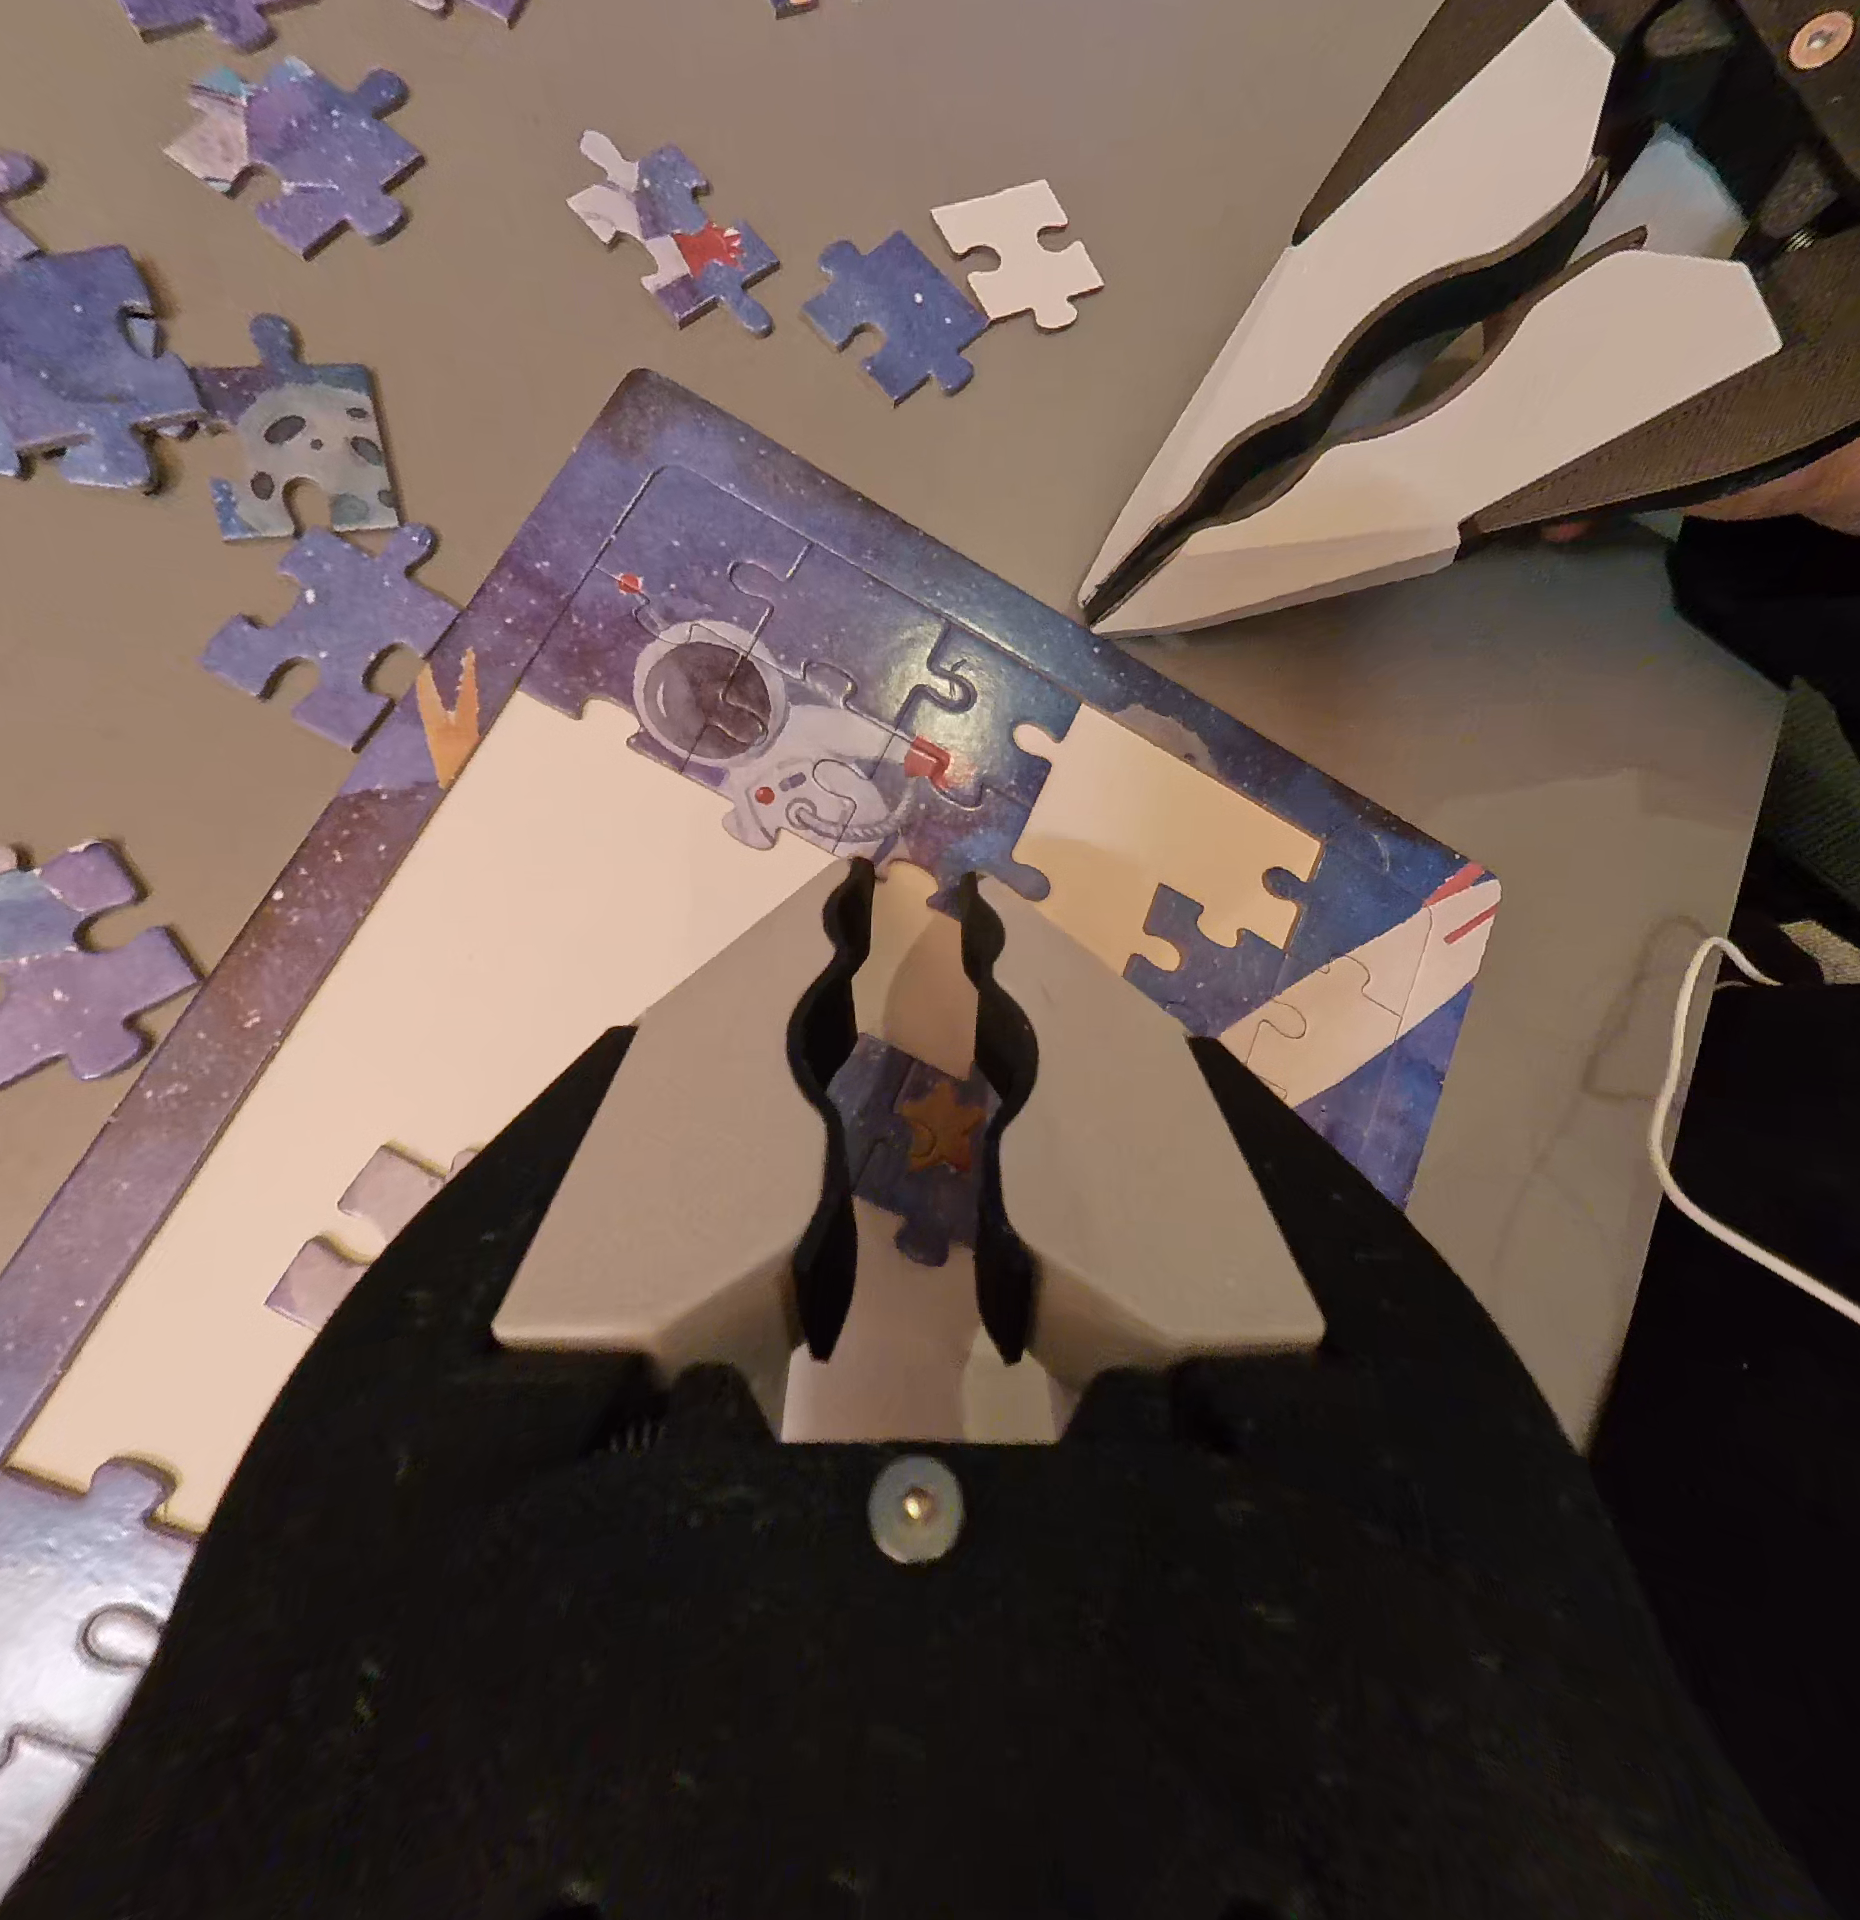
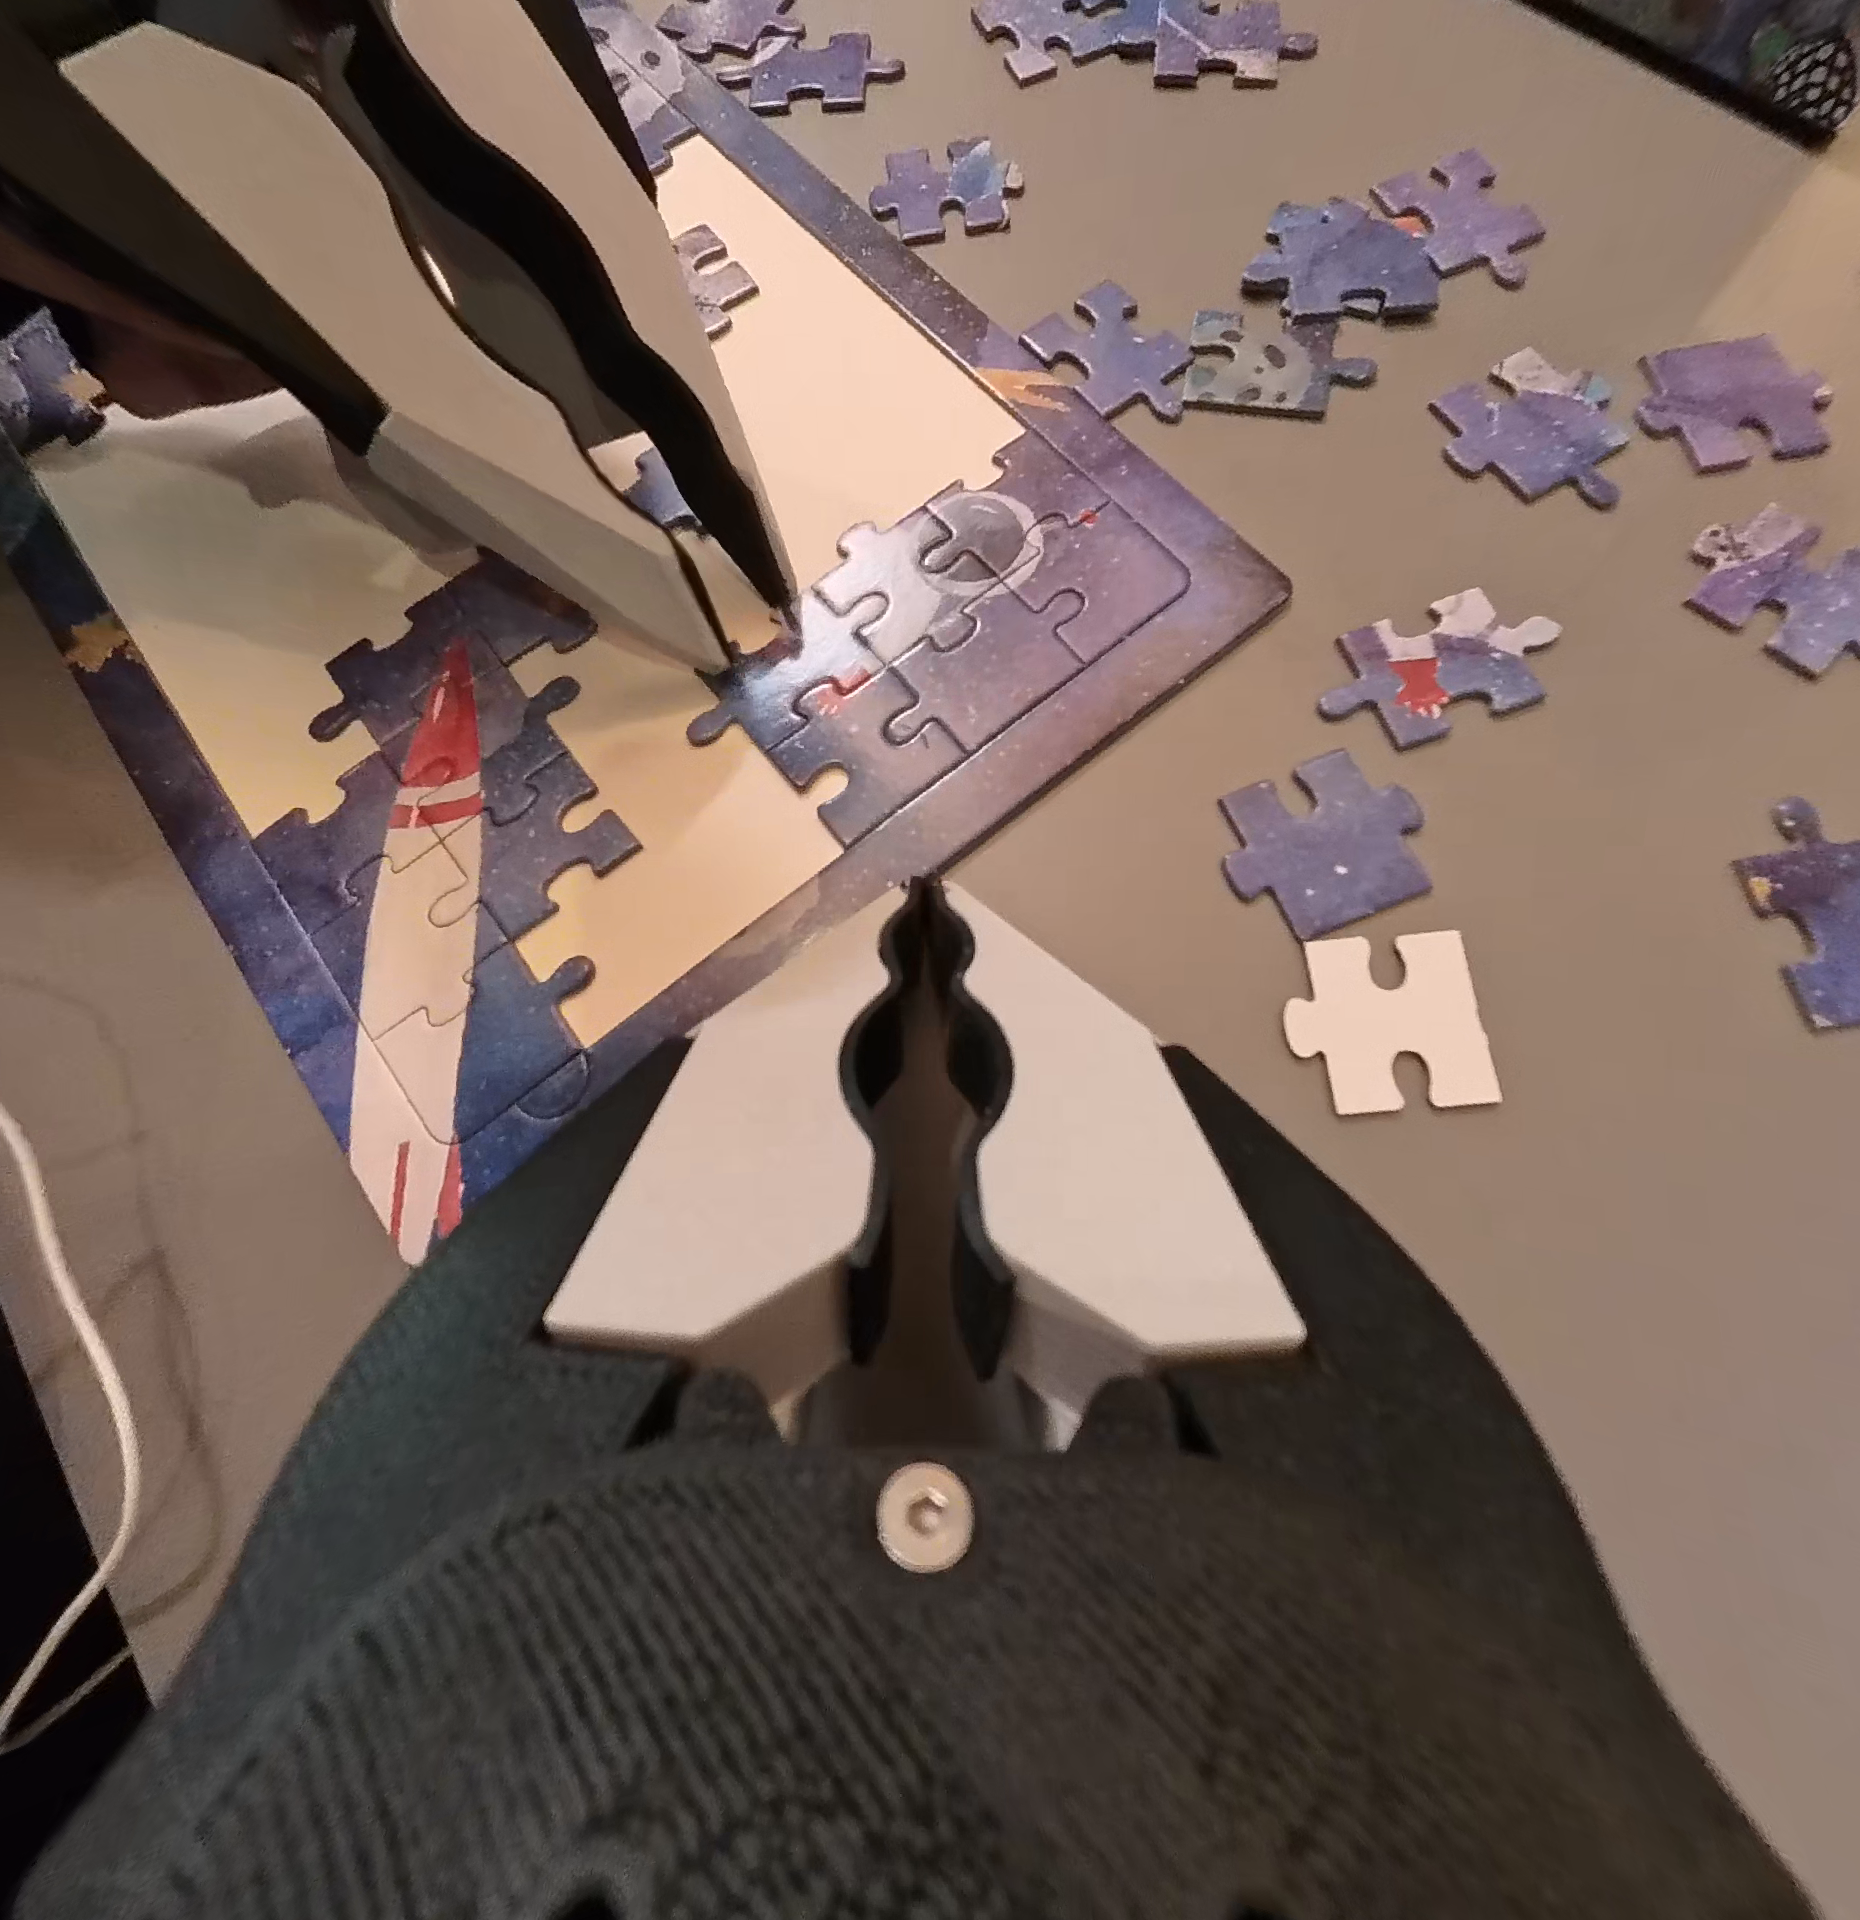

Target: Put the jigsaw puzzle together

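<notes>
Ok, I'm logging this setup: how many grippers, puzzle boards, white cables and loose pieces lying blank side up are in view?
Grippers: 2, the left gripper and the right gripper
Puzzle board: 1
White cable: 1
Blank-side-up piece: 1
Total: 5

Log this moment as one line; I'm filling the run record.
left tool: open, tips at astronaut pieces | right tool: shut, at puzzle frame edge | loose pieces: on table

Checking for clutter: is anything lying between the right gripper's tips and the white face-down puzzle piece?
Nothing visible. Only bare table lies between the right gripper, shut at the puzzle frame's edge, and the white piece; a blue piece sits just beyond it.
</notes>
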`<state>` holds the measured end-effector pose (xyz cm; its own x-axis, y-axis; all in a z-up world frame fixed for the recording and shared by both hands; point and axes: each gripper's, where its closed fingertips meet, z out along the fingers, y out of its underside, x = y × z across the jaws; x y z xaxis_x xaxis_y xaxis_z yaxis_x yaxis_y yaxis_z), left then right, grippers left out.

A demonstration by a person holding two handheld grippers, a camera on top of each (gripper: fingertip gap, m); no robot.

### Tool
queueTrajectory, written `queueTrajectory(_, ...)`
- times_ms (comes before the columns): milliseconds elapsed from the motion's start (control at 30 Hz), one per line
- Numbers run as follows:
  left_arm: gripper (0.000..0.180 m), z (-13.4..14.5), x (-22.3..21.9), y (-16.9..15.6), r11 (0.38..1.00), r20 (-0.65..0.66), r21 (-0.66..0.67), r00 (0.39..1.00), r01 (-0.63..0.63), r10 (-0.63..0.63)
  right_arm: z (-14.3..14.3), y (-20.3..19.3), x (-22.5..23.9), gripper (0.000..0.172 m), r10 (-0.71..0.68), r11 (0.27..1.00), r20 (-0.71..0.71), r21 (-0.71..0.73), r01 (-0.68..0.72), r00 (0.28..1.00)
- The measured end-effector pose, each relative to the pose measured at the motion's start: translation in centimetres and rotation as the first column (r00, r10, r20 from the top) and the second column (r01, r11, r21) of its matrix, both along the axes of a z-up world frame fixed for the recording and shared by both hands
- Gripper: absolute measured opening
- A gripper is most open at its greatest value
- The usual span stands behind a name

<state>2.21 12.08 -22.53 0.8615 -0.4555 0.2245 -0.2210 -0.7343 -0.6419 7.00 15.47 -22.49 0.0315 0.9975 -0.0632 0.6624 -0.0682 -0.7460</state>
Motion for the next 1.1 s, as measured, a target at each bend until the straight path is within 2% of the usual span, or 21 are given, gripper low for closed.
queueTrajectory(300,0.017,0.1,0.1,-0.1,1.0,0.015,0.003,1.0,-0.007,0.007,0.0,0.2,0.0,0.001,-0.009,1.0,-0.001,0.0,0.009,1.0)
queueTrajectory(433,0.021,0.7,-0.2,-0.4,1.0,0.01,0.022,1.0,-0.005,0.005,0.4,0.4,0.0,0.008,-0.027,1.0,-0.028,-0.011,0.027,0.999)
queueTrajectory(733,0.02,2.0,-4.0,-1.0,0.992,0.02,0.084,0.995,-0.098,0.096,2.1,0.6,-0.8,0.009,-0.045,0.999,-0.13,0.006,0.046,0.99)
queueTrajectory(900,0.02,3.4,-7.9,-0.5,0.971,0.004,0.15,0.983,-0.184,0.185,4.6,2.9,-0.5,0.005,-0.126,0.979,-0.286,0.117,0.165,0.95)
queueTrajectory(1033,0.019,5.4,-11.0,0.5,0.942,0.037,0.22,0.967,-0.254,0.252,6.2,4.0,0.2,0.007,-0.182,0.973,-0.386,0.061,0.222,0.904)
queueTrajectory(1100,0.019,6.5,-12.2,0.8,0.929,0.047,0.25,0.961,-0.275,0.272,7.3,4.3,0.7,0.001,-0.182,0.971,-0.452,0.056,0.231,0.873)
